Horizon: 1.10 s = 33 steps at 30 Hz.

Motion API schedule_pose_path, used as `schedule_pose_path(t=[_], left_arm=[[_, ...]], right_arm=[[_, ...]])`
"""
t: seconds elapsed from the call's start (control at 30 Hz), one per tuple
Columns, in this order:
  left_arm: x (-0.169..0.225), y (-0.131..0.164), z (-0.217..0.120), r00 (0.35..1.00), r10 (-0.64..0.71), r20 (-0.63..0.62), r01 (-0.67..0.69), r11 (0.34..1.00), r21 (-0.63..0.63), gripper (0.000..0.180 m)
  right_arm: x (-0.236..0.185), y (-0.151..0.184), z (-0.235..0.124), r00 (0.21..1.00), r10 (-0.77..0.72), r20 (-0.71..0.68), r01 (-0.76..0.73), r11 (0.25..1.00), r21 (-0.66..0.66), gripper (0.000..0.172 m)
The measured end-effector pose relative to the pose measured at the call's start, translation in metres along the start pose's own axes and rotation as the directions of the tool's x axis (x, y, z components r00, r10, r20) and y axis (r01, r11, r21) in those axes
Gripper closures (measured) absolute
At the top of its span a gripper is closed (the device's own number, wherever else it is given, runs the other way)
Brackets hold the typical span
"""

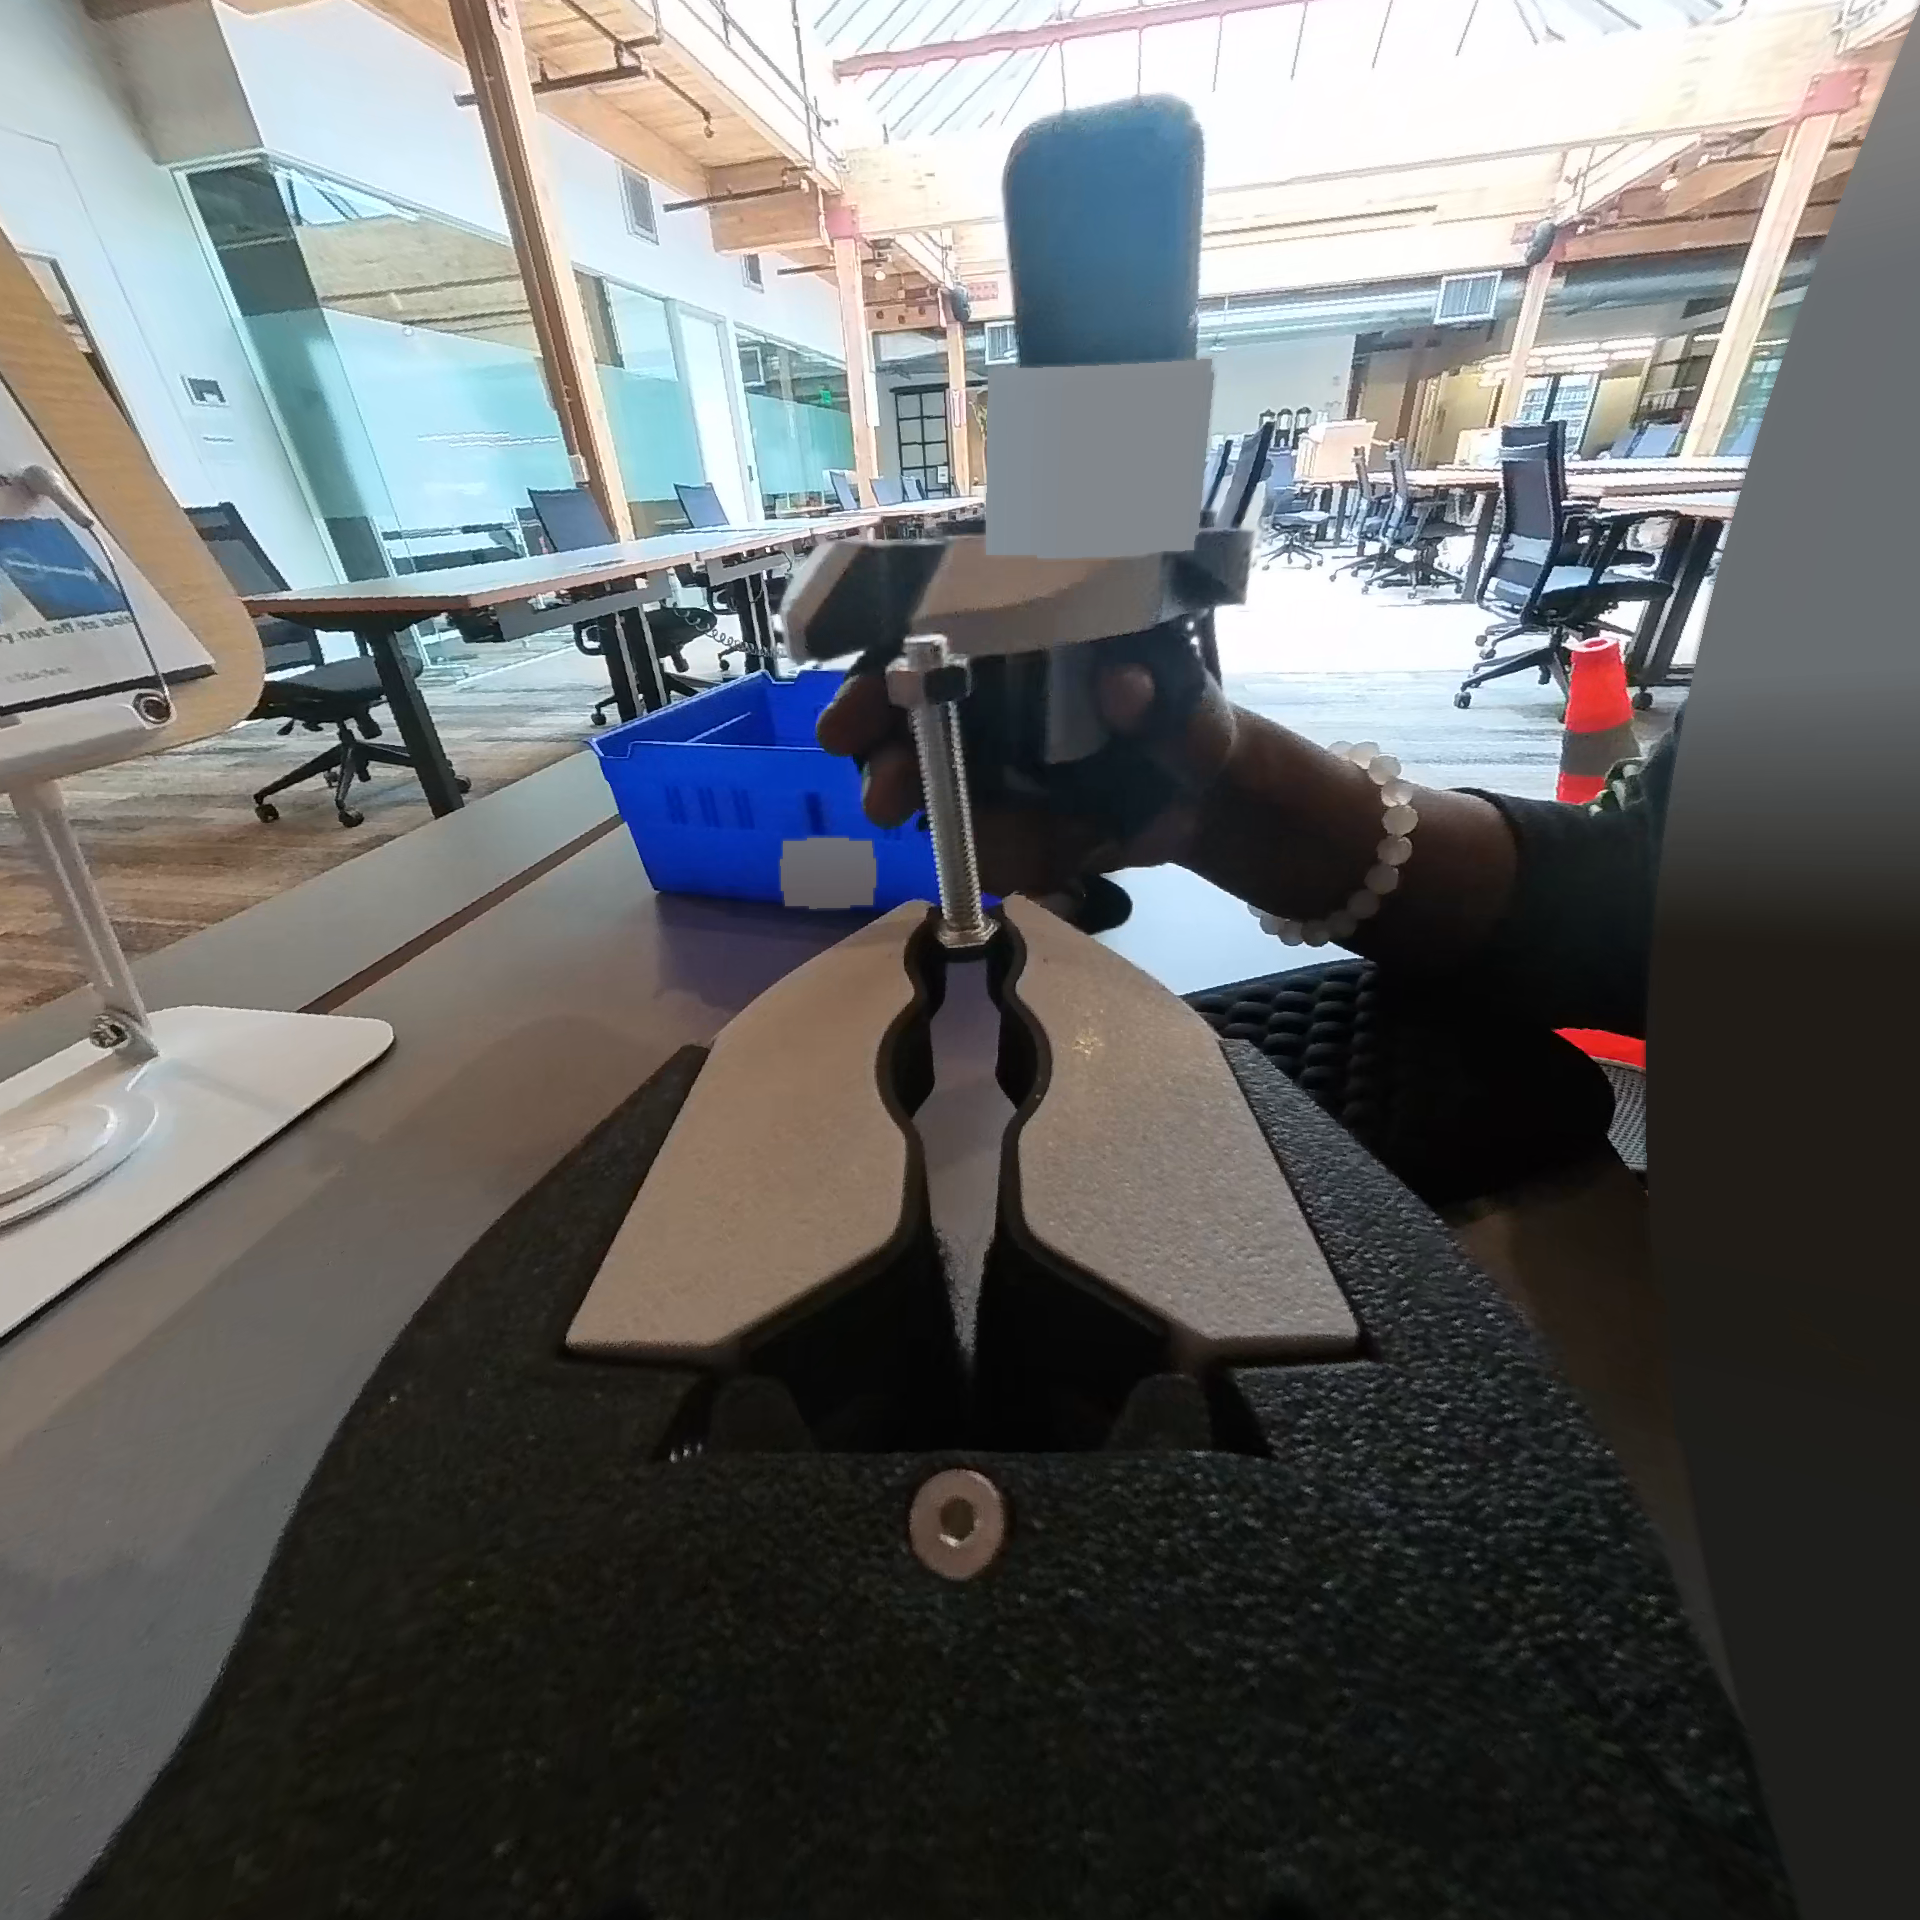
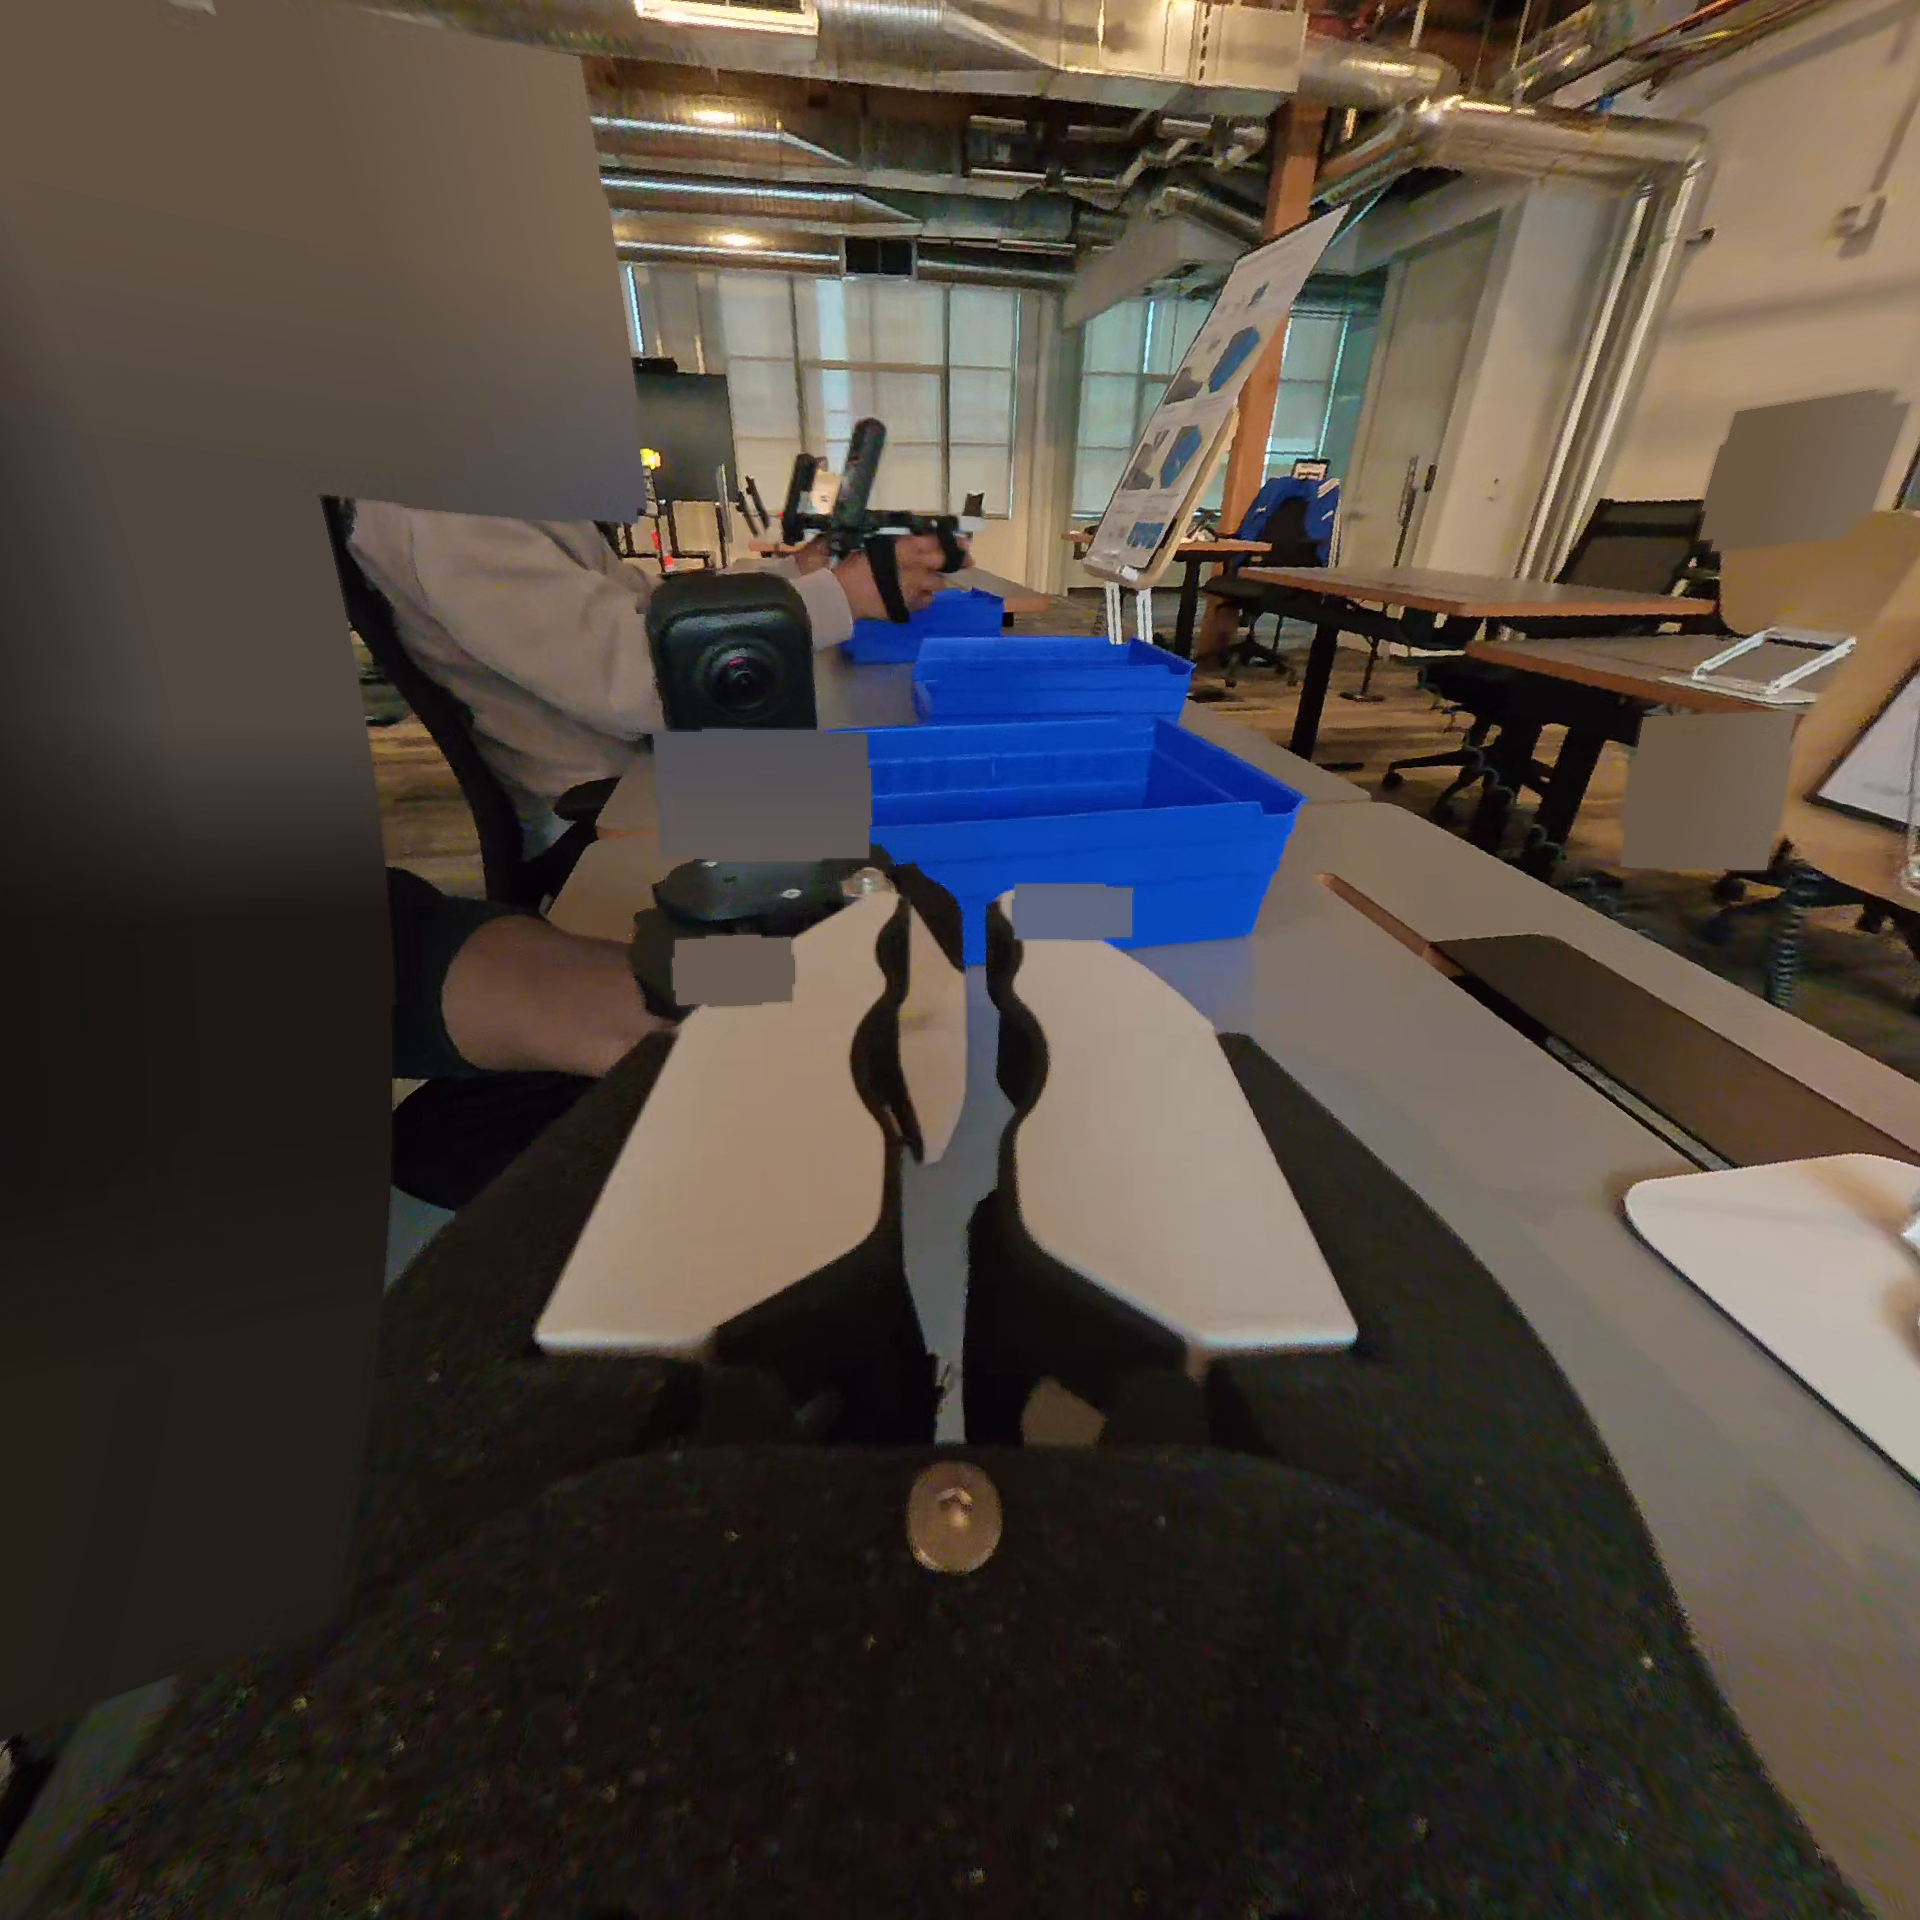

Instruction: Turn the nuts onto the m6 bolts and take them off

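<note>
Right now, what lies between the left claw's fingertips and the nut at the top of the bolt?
Only the bolt's bare threaded shank, upright from the left claw to the nut; left wrist view.

Left gripper [image 1: 964, 930] pinches a bolt [image 1: 948, 800] upright; right gripper [image 1: 925, 681] reaches in crosswise at its top — jaws slightly parted.

The silver, threaded M6 bolt [image 1: 951, 800] stands upright, head down, pinched at its base between the tips of the left tongs [image 1: 966, 935]. A silver nut [image 1: 916, 681] sits near its top end.
</note>
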<state>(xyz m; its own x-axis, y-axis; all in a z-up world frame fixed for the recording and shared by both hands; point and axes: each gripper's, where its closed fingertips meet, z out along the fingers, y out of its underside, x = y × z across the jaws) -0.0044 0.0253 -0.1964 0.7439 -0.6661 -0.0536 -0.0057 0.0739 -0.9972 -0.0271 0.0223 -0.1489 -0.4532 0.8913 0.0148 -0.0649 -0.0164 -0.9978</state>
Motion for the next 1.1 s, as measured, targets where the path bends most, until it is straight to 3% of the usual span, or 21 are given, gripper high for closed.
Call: schedule_pose_path(t=[0.13,0.23,0.3,0.37,0.43,0.5,0.6,0.67,0.93,1.1], left_arm=[[0.000,0.001,0.000,1.000,-0.002,0.001,0.002,1.000,-0.004,0.173],[0.001,0.001,0.001,1.000,0.000,-0.005,0.000,1.000,-0.007,0.173],[0.001,0.001,0.001,1.000,-0.001,-0.006,0.001,1.000,-0.005,0.173],[0.001,0.000,0.000,1.000,-0.001,-0.004,0.001,1.000,-0.002,0.173],[0.000,0.000,0.000,1.000,0.000,-0.002,0.000,1.000,-0.003,0.173],[0.000,0.001,0.000,1.000,-0.001,-0.002,0.001,1.000,-0.005,0.173],[0.001,0.002,0.001,1.000,0.000,-0.003,0.000,1.000,-0.010,0.173],[0.001,0.002,0.001,1.000,0.002,-0.005,-0.002,1.000,-0.011,0.173],[0.000,0.000,0.000,1.000,0.000,-0.002,0.000,1.000,-0.005,0.173],[0.001,0.001,0.001,1.000,0.001,-0.002,-0.001,1.000,-0.009,0.173]], right_arm=[[-0.006,0.004,0.006,1.000,0.005,0.024,-0.004,1.000,-0.023,0.138],[-0.004,0.005,0.007,1.000,0.007,0.010,-0.007,1.000,-0.027,0.137],[-0.003,0.005,0.005,1.000,0.003,0.009,-0.003,1.000,-0.023,0.143],[0.003,0.002,0.001,1.000,0.000,-0.019,0.000,1.000,-0.008,0.160],[0.004,0.001,0.000,1.000,0.008,-0.017,-0.008,1.000,-0.004,0.163],[-0.002,0.001,0.002,1.000,0.005,0.011,-0.005,1.000,-0.001,0.156],[-0.007,0.005,0.008,1.000,0.005,0.021,-0.004,1.000,-0.026,0.131],[-0.005,0.006,0.009,1.000,0.004,0.007,-0.003,0.999,-0.036,0.128],[0.004,-0.003,-0.003,1.000,0.007,-0.018,-0.006,1.000,0.012,0.157],[-0.006,0.003,0.007,1.000,0.004,0.011,-0.004,1.000,-0.023,0.128]])
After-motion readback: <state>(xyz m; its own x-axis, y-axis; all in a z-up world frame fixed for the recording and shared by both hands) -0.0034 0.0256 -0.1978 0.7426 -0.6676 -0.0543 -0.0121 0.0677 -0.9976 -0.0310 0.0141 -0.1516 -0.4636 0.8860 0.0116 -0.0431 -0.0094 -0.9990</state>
